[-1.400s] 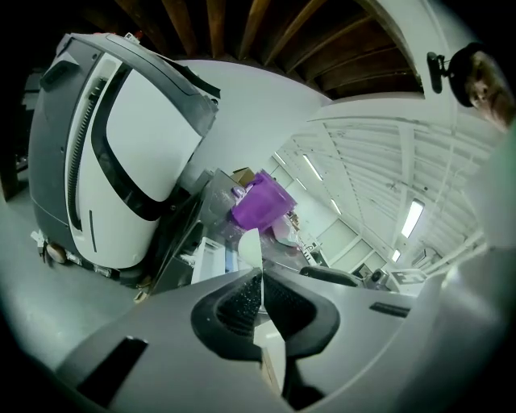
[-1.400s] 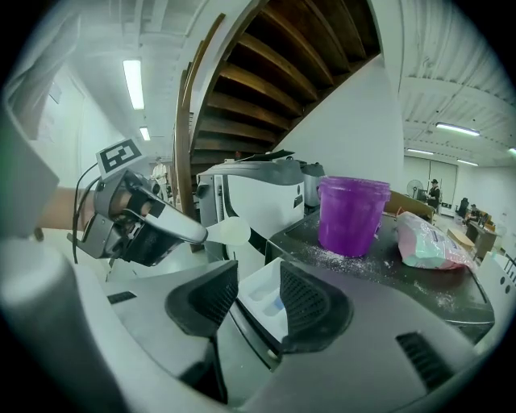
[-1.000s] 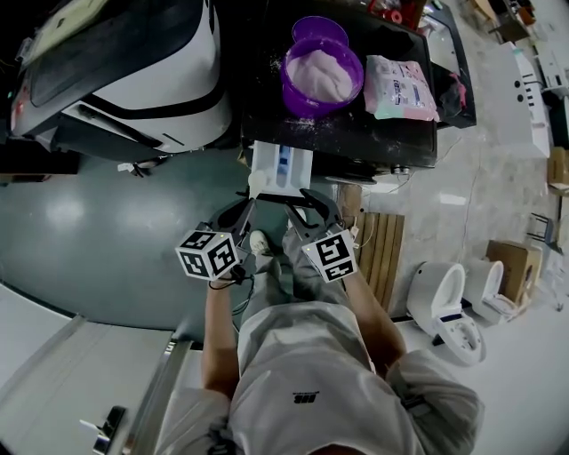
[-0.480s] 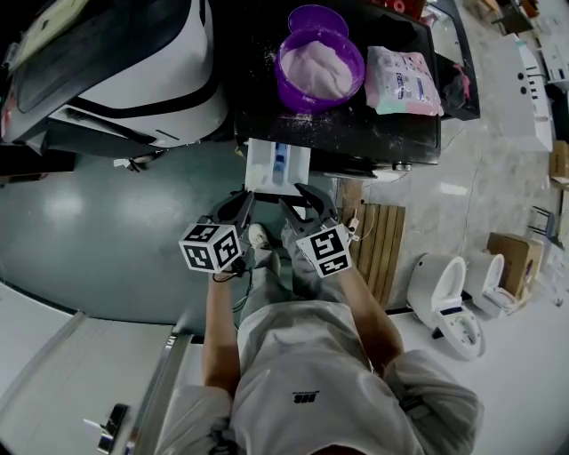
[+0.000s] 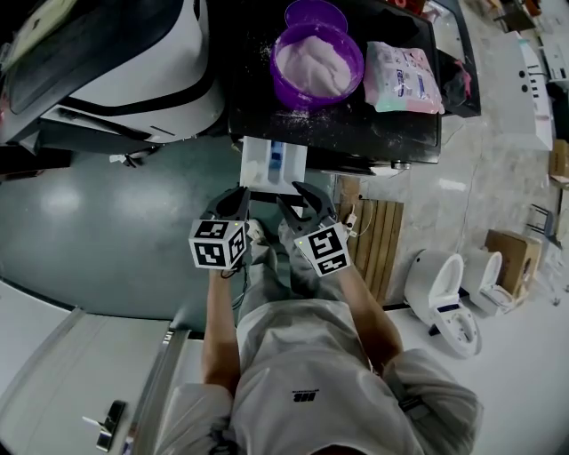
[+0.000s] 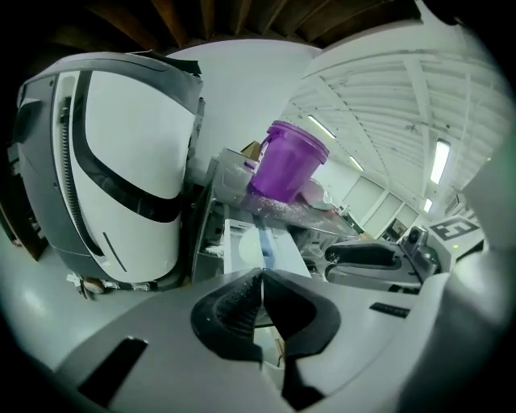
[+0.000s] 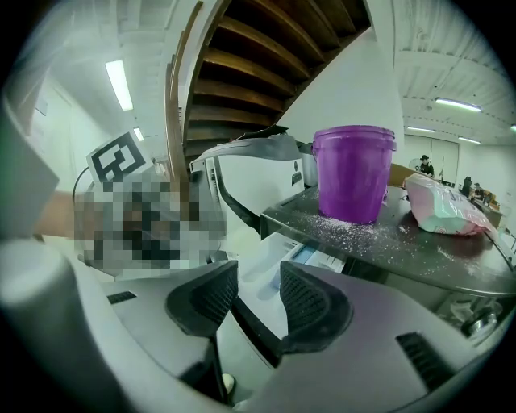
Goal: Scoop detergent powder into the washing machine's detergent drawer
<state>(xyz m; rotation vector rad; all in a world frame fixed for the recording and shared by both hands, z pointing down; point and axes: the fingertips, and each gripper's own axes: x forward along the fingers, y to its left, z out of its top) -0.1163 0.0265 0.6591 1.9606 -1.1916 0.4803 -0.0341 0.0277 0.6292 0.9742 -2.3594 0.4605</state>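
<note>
The white detergent drawer (image 5: 274, 164) stands pulled out from under the black machine top (image 5: 373, 133). On that top sits a purple bucket (image 5: 317, 60) full of pale powder, and a purple scoop-like cup (image 5: 316, 14) is behind it. My left gripper (image 5: 233, 201) hovers just below the drawer's front with its jaws shut on nothing. Beside it, my right gripper (image 5: 298, 194) is open and empty. The left gripper view shows the drawer (image 6: 254, 246) and bucket (image 6: 286, 160) ahead of the left gripper (image 6: 262, 281). In the right gripper view the right gripper (image 7: 258, 292) faces the drawer (image 7: 294, 256) and bucket (image 7: 353, 171).
A pink-and-white detergent bag (image 5: 404, 80) lies right of the bucket, with spilled powder on the top. A large white rounded appliance (image 5: 124, 71) stands to the left. A wooden slat mat (image 5: 378, 249) and white toilet bowls (image 5: 440, 298) are on the floor to the right.
Both grippers have shifted a little nearer to the drawer front; the left one moved slightly right. Their jaw states look unchanged.
</note>
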